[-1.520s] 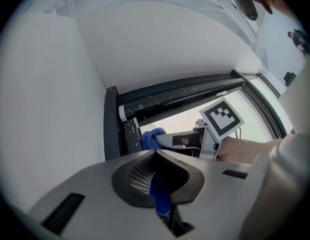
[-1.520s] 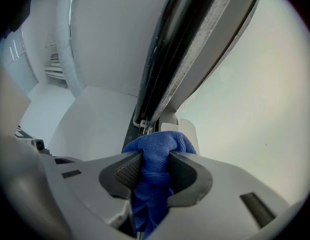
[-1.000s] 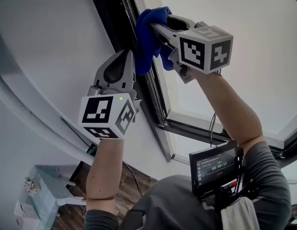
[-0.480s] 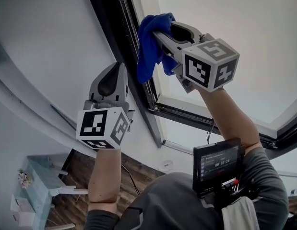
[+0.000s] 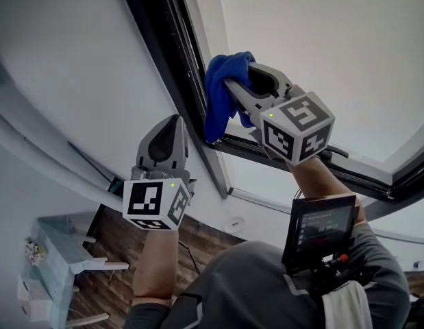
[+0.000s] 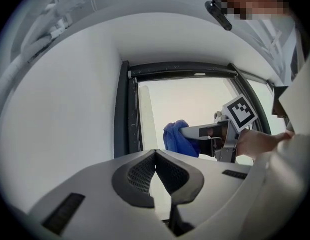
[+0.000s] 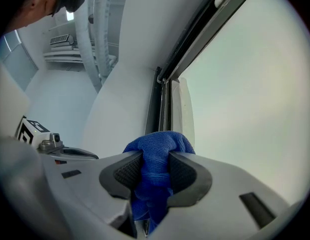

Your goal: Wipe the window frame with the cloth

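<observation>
A blue cloth (image 5: 224,96) is bunched in my right gripper (image 5: 233,88), which is shut on it and presses it against the dark window frame (image 5: 160,46), close above the frame's lower corner. In the right gripper view the cloth (image 7: 156,156) fills the jaws, and the frame (image 7: 162,101) runs straight ahead. My left gripper (image 5: 173,123) is shut with nothing in it, held just left of the frame and below the cloth. Its own view shows the shut jaws (image 6: 155,156), the frame (image 6: 125,109), the cloth (image 6: 179,136) and the right gripper (image 6: 207,131) beyond.
White wall lies left of the frame and bright glass (image 5: 321,53) to its right. A small monitor (image 5: 322,226) hangs at the person's chest. Far below are a wooden floor and pale furniture (image 5: 57,249). Pipes and shelves (image 7: 89,39) show high on the wall.
The right gripper has slid the cloth down along the frame towards its lower corner. The left gripper has dropped lower too, staying shut.
</observation>
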A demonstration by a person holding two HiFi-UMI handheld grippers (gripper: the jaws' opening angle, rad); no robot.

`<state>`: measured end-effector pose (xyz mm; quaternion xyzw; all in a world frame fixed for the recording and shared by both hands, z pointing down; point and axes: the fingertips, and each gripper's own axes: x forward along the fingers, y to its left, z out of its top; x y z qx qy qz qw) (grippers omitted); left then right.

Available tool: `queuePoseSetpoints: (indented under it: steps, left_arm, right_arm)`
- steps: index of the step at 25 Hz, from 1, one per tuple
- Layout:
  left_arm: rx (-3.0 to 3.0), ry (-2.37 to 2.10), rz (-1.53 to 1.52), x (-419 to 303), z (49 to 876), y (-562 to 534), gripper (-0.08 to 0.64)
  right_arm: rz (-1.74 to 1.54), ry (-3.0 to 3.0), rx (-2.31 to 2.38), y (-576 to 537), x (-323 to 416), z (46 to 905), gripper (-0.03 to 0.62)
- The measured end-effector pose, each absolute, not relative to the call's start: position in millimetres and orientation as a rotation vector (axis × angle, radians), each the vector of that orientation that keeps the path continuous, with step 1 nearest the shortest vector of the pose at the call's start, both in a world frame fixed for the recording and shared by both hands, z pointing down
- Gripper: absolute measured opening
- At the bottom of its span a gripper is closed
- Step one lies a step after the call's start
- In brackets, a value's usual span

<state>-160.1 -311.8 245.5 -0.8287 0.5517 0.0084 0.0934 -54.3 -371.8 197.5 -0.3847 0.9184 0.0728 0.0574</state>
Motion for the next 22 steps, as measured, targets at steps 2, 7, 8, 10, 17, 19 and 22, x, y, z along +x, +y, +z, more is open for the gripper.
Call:
queuePoseSetpoints:
  steps: [2, 7, 8, 10, 17, 19, 22]
  left_arm:
    - [-2.499, 1.647, 0.038, -160.7, 260.6, -299.3, 0.009]
    - [-2.545, 1.676, 0.036, -163.8, 294.4, -285.9, 0.009]
    - [-2.544, 1.684, 0.04, -166.2, 297.6, -283.7, 0.009]
    - [-2.549, 1.7, 0.051, -170.9, 302.7, -280.3, 0.009]
    - [-2.547, 1.756, 0.122, -192.0, 314.2, -269.6, 0.009]
    - [-2.55, 1.779, 0.13, -198.7, 317.4, -269.5, 0.009]
    - [-2.576, 1.771, 0.137, -198.7, 321.8, -269.6, 0.009]
  right_arm:
    - [0.193, 2.801, -1.163, -359.3, -54.7, 204.8, 0.138]
    - [0.133, 2.81, -1.18, -346.2, -49.0, 227.1, 0.138]
    - [0.124, 2.814, -1.184, -343.8, -48.1, 232.0, 0.138]
    - [0.101, 2.822, -1.189, -339.9, -46.3, 242.1, 0.138]
    - [0.038, 2.87, -1.262, -328.8, -38.2, 280.5, 0.138]
    - [0.022, 2.88, -1.279, -327.7, -36.7, 289.1, 0.137]
    - [-0.01, 2.881, -1.284, -326.4, -35.8, 298.6, 0.133]
